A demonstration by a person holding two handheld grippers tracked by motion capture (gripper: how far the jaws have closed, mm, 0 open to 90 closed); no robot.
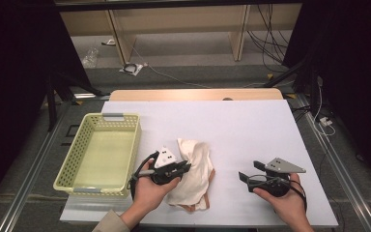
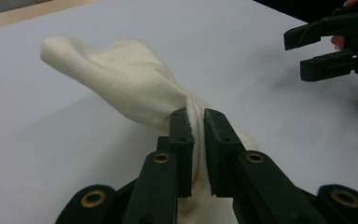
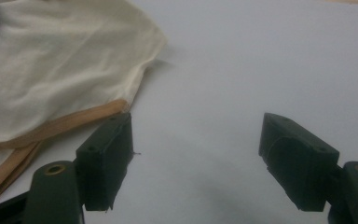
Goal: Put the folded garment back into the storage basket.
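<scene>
The left claw (image 2: 196, 122) was pinched shut on a fold of the cream garment (image 1: 195, 171)—the pick-up step. The right claw (image 3: 196, 154) stood open just beside its tan hem; next, probably carrying it to the yellow basket (image 1: 125, 145).

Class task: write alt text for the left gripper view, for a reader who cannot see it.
The left gripper has its two black fingers pinched on a fold of cream cloth, which lies bunched on a white table. At upper right the right gripper hangs open, apart from the cloth.

We find no readable text, label, brand, number or sign on anything in these views.
</scene>
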